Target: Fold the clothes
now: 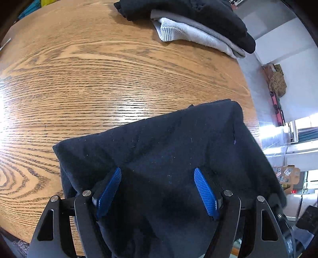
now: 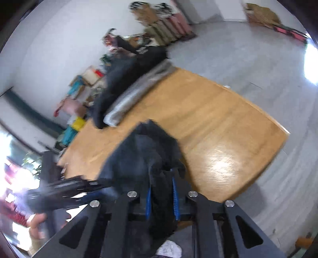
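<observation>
A dark navy garment (image 1: 159, 139) lies folded at the near edge of the wooden table (image 1: 99, 69). My left gripper (image 1: 157, 169) rests over it, open, with the blue pads (image 1: 204, 190) wide apart and cloth beneath them. In the blurred right wrist view, my right gripper (image 2: 161, 182) is shut on a bunched part of the dark garment (image 2: 143, 154), lifted above the table (image 2: 218, 119). The left gripper (image 2: 65, 188) shows at the left, held by a hand (image 2: 36, 222).
At the far side of the table stands a folded stack, a black garment (image 1: 198, 17) on a grey one (image 1: 190, 33). Beyond the table's edge is grey floor (image 2: 248, 49), with boxes and clutter (image 2: 89, 79) along the wall and a woven basket (image 1: 277, 83).
</observation>
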`<state>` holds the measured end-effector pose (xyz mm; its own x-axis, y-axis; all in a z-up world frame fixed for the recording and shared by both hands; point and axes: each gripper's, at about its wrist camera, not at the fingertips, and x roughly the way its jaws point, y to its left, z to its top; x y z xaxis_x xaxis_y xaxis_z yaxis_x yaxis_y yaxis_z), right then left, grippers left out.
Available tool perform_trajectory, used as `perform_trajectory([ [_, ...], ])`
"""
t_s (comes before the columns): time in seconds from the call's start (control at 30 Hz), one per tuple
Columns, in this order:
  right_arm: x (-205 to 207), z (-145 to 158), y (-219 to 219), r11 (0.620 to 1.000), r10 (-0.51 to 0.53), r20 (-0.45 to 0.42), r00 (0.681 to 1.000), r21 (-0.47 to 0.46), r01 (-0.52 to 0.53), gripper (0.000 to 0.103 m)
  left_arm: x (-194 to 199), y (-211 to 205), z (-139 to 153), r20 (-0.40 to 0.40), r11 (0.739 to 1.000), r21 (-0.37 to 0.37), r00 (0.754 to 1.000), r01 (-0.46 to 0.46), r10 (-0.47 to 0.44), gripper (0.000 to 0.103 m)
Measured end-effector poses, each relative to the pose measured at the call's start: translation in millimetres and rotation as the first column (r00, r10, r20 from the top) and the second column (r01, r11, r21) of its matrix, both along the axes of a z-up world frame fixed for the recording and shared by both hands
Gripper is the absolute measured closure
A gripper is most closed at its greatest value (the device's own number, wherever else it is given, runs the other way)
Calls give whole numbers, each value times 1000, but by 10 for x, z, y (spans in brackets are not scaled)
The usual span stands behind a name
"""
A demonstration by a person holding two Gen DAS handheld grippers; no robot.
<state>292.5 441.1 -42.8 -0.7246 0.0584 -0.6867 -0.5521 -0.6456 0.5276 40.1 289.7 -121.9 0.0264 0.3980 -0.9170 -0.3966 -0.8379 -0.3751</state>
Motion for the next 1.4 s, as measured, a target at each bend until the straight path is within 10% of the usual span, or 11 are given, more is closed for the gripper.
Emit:
perform_trajectory([
  [0.2,-87,276,-339,991,124,-68,990,53,-121,86,-7,-29,-9,6,1000,30,1000,3,-3,25],
  [0.3,-140,389,-558,974,209,-80,975,102,-200,86,-64,-251,-20,101,984,164,993,-76,59,25],
  [0.6,-267,556,-1034,908,391,-97,915,199,-367,86,-89,-1209,-53,397,819,506,916,-269,55,25],
  [0.8,-284,580,-1145,891,430,-108,896,207,-403,86,5,-1039,-20,410,726,631,912,-274,-13,25],
  [1.07,-92,594,-1020,918,385,-151,911,169,-360,86,157,-338,-428,450,803,549,892,-232,-50,25],
  [1.2,-118,588,-1055,906,415,-167,894,160,-391,86,103,-388,-572,493,768,564,870,-302,-20,27],
  [1.3,-165,582,-1124,889,453,-172,875,155,-430,87,35,-578,-255,393,777,581,919,-242,-8,27],
  [1.4,-235,592,-1248,862,502,-165,849,176,-476,86,-19,-680,164,187,857,507,982,-91,-6,26],
])
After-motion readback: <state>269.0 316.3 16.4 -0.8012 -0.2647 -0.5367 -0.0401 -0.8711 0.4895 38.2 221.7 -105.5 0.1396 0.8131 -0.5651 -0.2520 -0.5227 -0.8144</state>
